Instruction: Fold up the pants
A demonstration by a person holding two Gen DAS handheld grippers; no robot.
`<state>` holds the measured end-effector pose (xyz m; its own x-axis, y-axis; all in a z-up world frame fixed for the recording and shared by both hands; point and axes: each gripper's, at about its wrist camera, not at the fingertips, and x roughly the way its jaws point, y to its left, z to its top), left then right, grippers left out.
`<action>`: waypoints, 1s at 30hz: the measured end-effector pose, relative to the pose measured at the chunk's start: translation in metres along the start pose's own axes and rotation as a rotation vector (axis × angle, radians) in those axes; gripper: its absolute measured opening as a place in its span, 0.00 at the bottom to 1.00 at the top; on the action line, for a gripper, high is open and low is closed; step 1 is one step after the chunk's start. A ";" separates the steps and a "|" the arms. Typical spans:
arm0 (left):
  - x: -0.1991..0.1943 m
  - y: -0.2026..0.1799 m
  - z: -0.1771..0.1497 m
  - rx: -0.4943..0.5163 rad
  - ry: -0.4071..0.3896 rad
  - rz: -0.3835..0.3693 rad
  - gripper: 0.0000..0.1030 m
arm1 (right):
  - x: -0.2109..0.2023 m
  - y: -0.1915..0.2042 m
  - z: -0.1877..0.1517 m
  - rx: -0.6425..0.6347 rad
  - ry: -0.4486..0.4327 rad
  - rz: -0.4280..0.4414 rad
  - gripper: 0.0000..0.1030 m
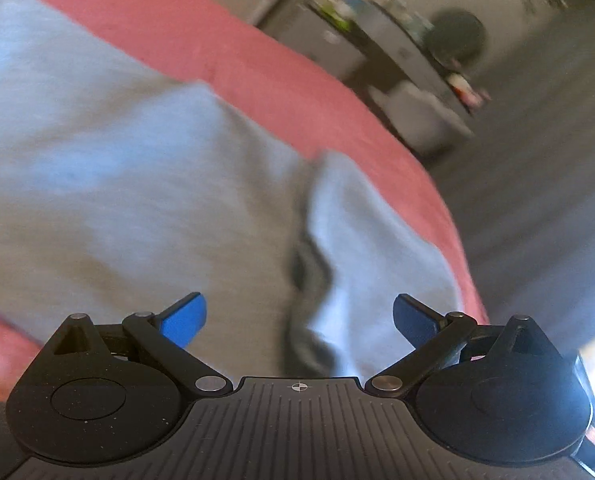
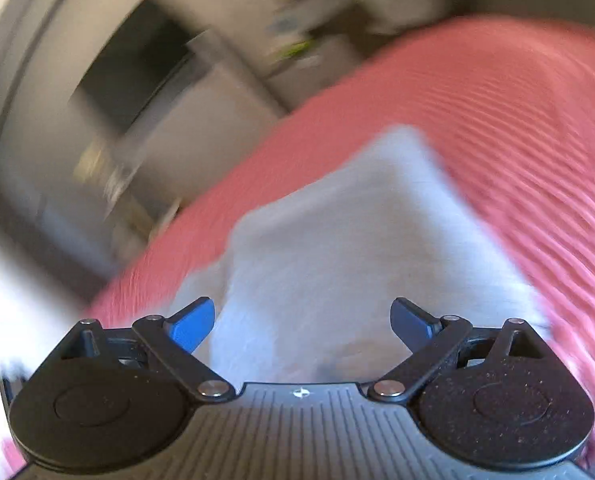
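Observation:
Light grey pants [image 1: 129, 184] lie on a pink bed cover [image 1: 233, 56]. In the left wrist view a fold or opening with a dark inside [image 1: 305, 272] runs down the cloth just ahead of my left gripper [image 1: 299, 320], which is open and empty above the pants. In the right wrist view the pants [image 2: 337, 248] show as a folded, roughly rectangular grey stack on the pink cover [image 2: 517, 128]. My right gripper [image 2: 301, 322] is open and empty above the near end of it. This view is blurred by motion.
The bed edge [image 1: 437, 184] drops to a dark floor [image 1: 537, 160] on the right in the left wrist view. A cluttered dark shelf unit [image 1: 397, 48] and a pale box [image 1: 421, 116] stand beyond it. Blurred furniture [image 2: 145, 92] lies left of the bed in the right wrist view.

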<state>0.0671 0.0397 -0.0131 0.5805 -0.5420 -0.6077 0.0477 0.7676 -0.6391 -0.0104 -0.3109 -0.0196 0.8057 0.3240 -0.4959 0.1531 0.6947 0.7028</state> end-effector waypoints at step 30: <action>0.034 -0.039 -0.036 0.273 0.112 0.036 0.59 | -0.023 -0.043 -0.009 0.255 0.056 -0.230 0.60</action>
<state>0.0556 -0.0209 -0.0265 0.4934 -0.5351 -0.6857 0.2541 0.8427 -0.4747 -0.0405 -0.3422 -0.0430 0.7016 0.2176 -0.6785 0.4711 0.5728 0.6708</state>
